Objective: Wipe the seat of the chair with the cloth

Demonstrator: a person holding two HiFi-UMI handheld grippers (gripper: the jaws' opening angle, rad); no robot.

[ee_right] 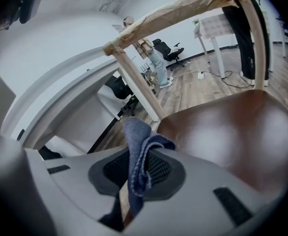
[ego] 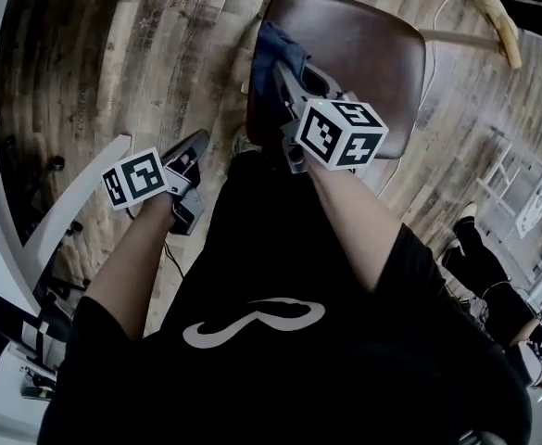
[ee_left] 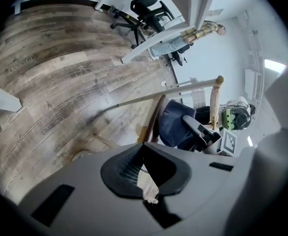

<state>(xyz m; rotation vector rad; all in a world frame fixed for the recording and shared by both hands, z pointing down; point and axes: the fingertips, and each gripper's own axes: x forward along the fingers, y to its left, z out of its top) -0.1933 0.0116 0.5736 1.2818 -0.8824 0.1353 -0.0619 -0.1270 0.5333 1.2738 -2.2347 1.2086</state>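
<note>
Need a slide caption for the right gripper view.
Right tool gripping a blue cloth at the brown chair seat edge.

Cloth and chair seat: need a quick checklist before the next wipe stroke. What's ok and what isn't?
1. Cloth held: ok. The right gripper has its fingers shut on the blue cloth.
2. Cloth pressed on the seat: cannot tell. In the head view it sits at the left edge of the chair seat, but contact is not visible.
3. Wipe path free: ok. The brown seat surface in view has nothing on it.
4. Left gripper out of the way: ok. It is beside the chair over the wooden floor, fingers together and holding nothing.
</note>
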